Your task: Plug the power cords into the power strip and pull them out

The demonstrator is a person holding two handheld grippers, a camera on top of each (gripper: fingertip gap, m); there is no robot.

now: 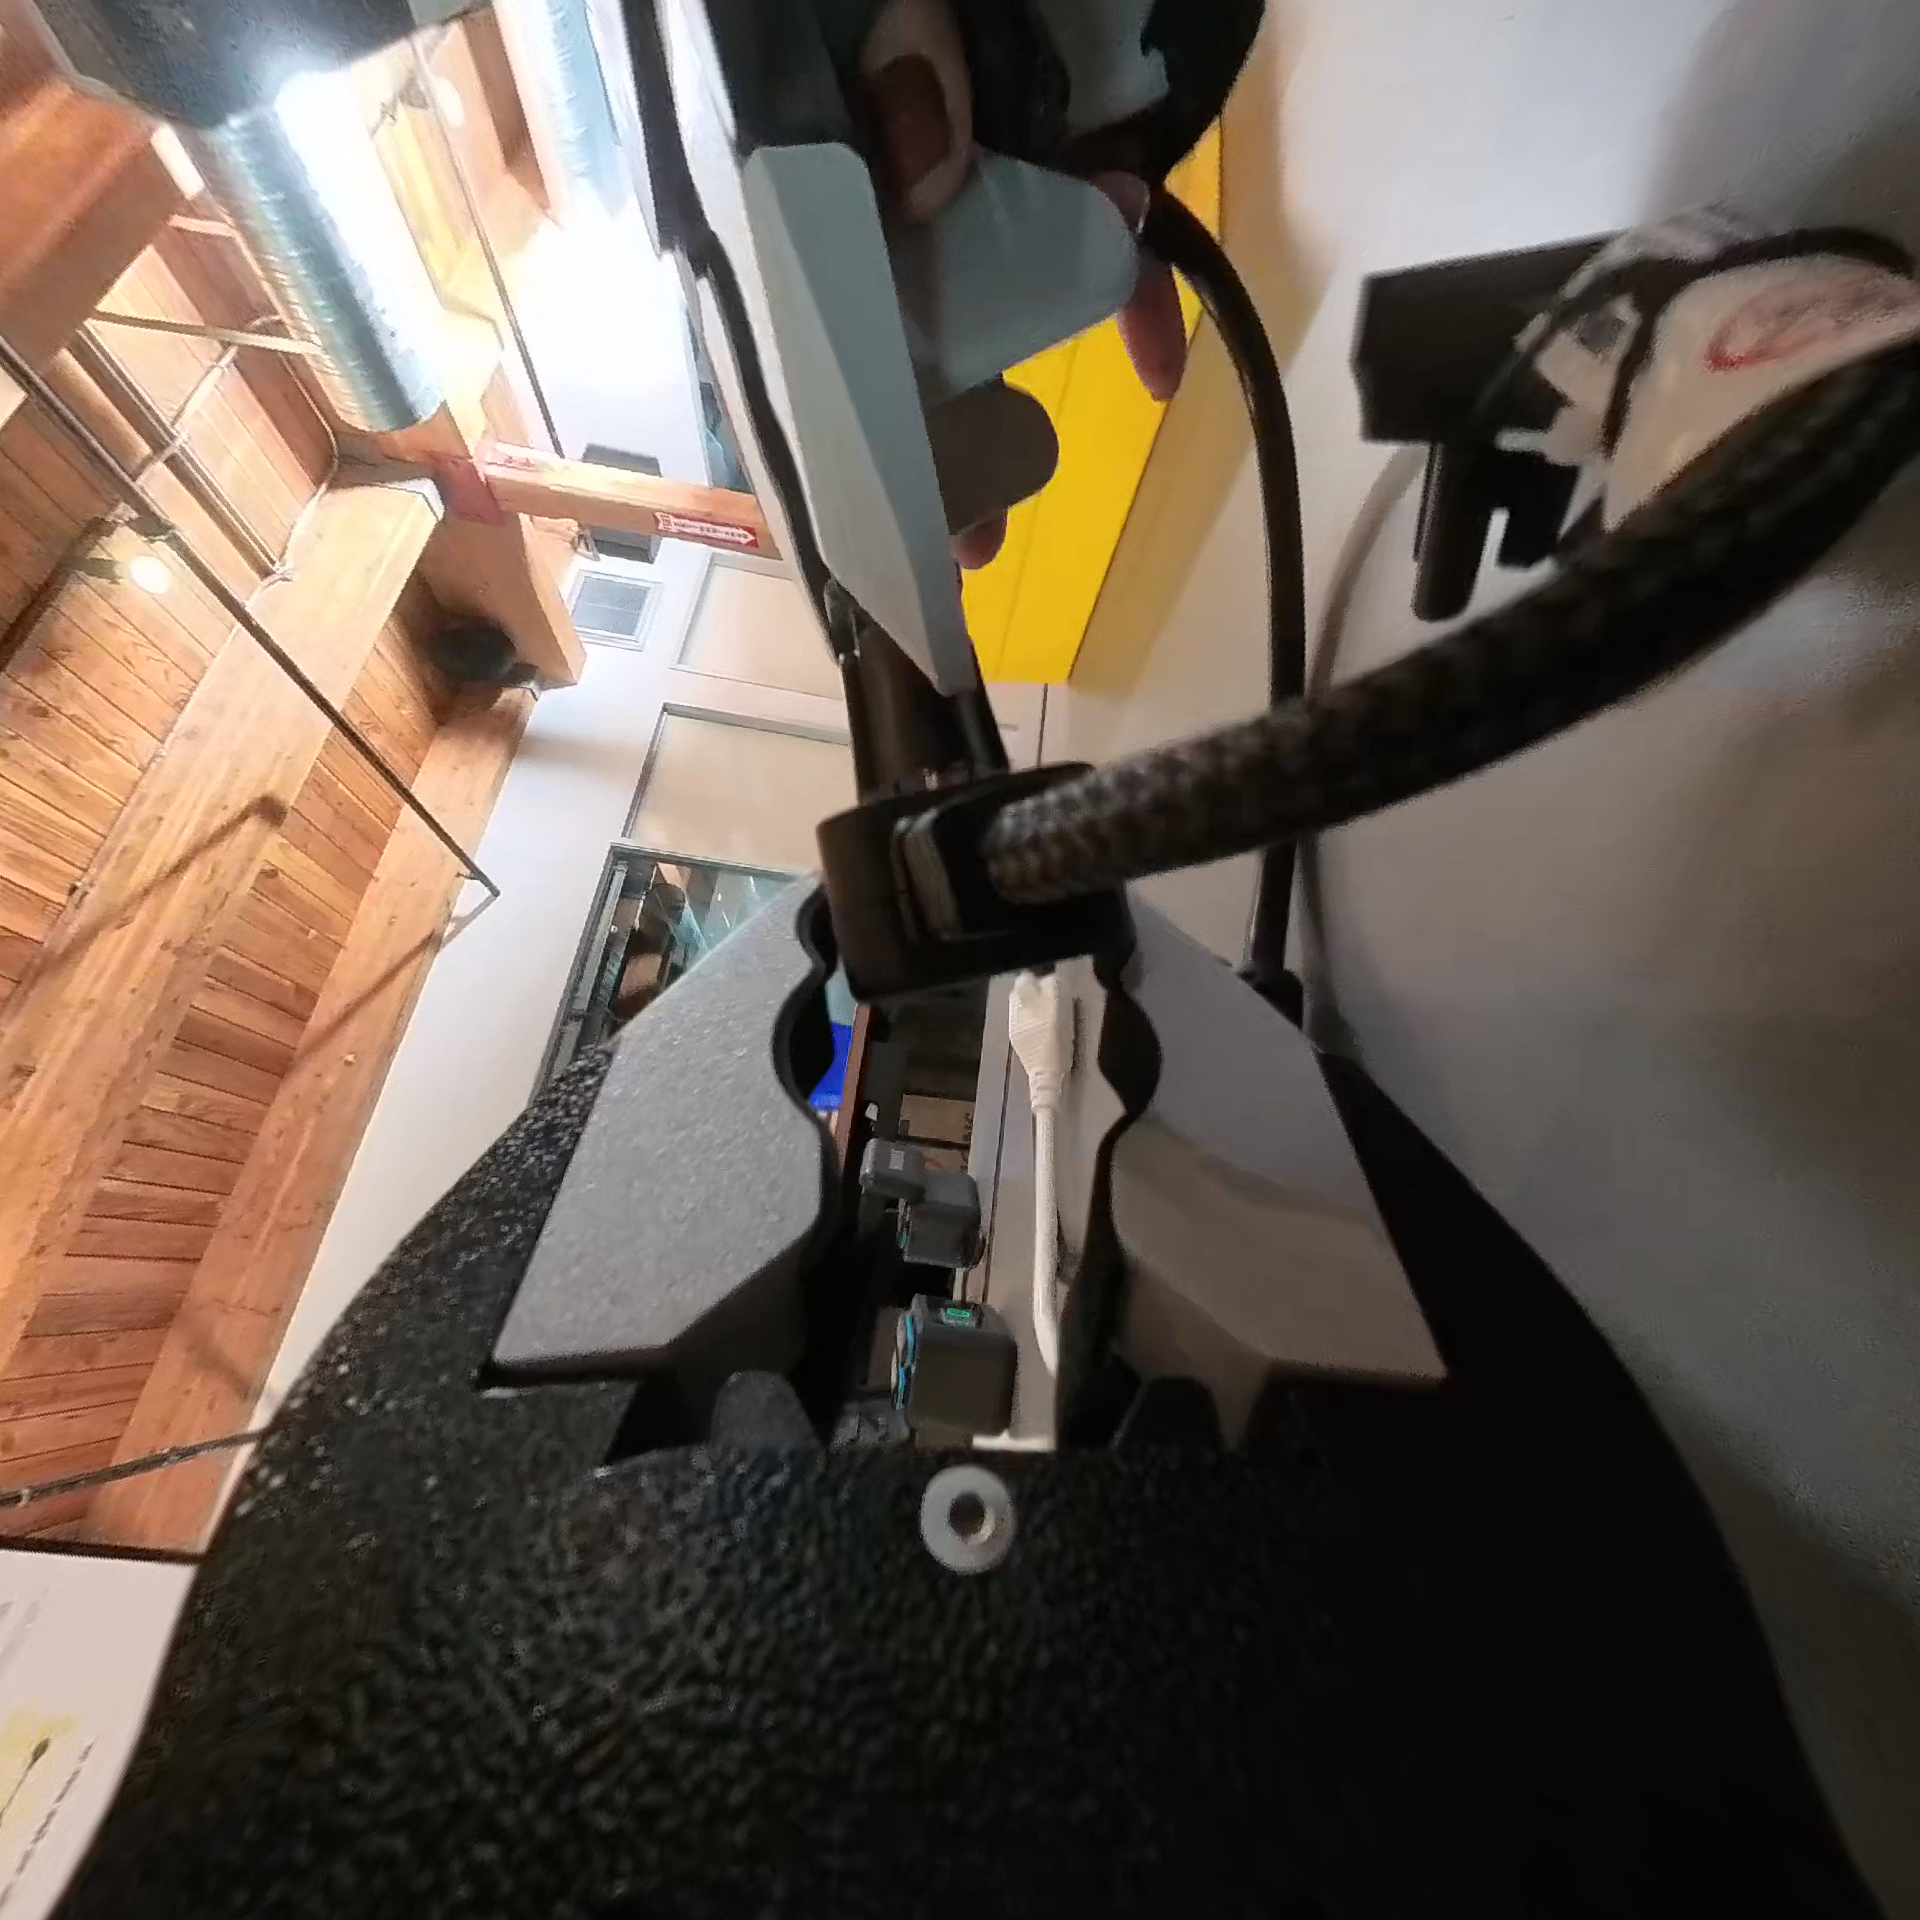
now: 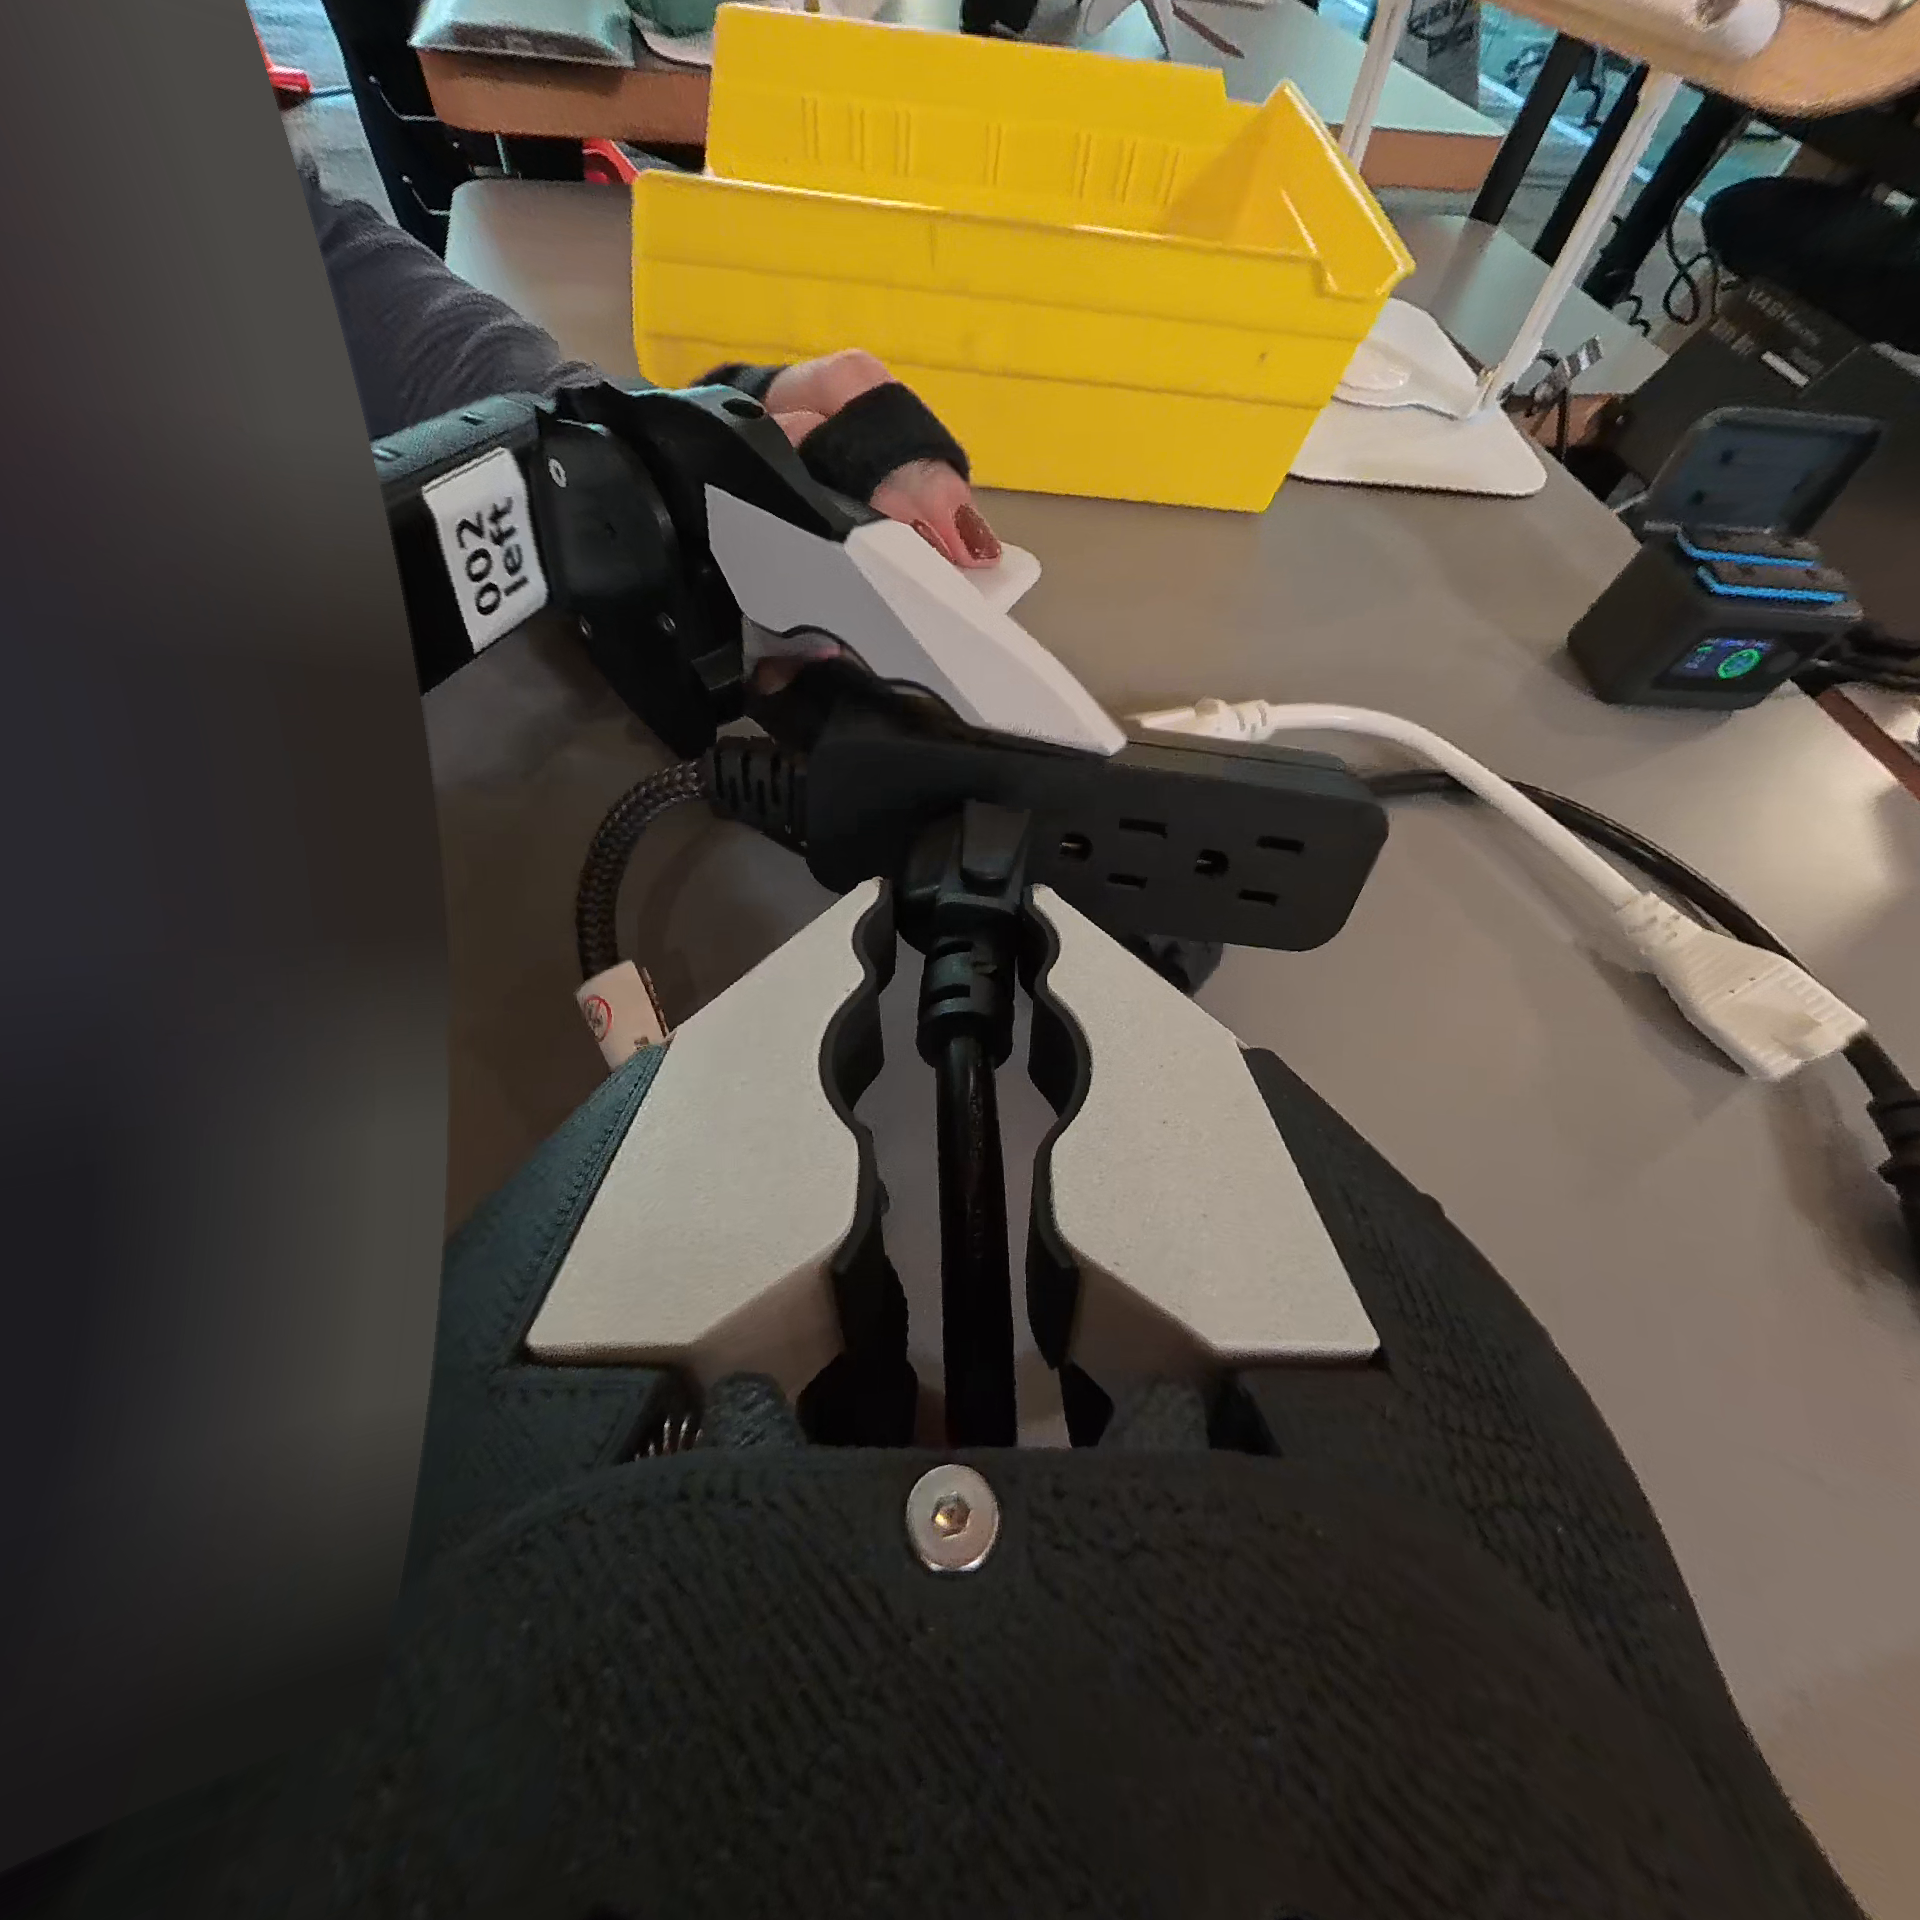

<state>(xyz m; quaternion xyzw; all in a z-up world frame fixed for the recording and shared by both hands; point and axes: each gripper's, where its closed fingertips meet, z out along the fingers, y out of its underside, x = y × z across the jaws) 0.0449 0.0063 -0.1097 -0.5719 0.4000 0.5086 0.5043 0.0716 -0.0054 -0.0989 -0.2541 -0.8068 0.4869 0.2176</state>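
The black power strip [image 2: 1195, 852] is held just above the grey table [image 2: 1455, 1143] with its sockets facing me. My left gripper [image 1: 971, 935] is shut on the strip's end [image 1: 873, 883], where its braided cord [image 1: 1455, 675] leaves. In the right wrist view the left gripper's upper finger [image 2: 935, 634] lies over the strip. My right gripper [image 2: 956, 904] is shut on the black plug [image 2: 982, 873], which sits in the strip's leftmost socket. Its black cord [image 2: 971, 1195] runs back between the fingers. Two sockets to the right are empty.
A white cord [image 2: 1351, 748] with a white connector [image 2: 1756, 1008] lies on the table right of the strip. A yellow bin [image 2: 987, 312] stands behind. A black charger box [image 2: 1725, 613] sits at the right edge. The braided cord's pronged plug [image 1: 1455, 416] lies loose on the table.
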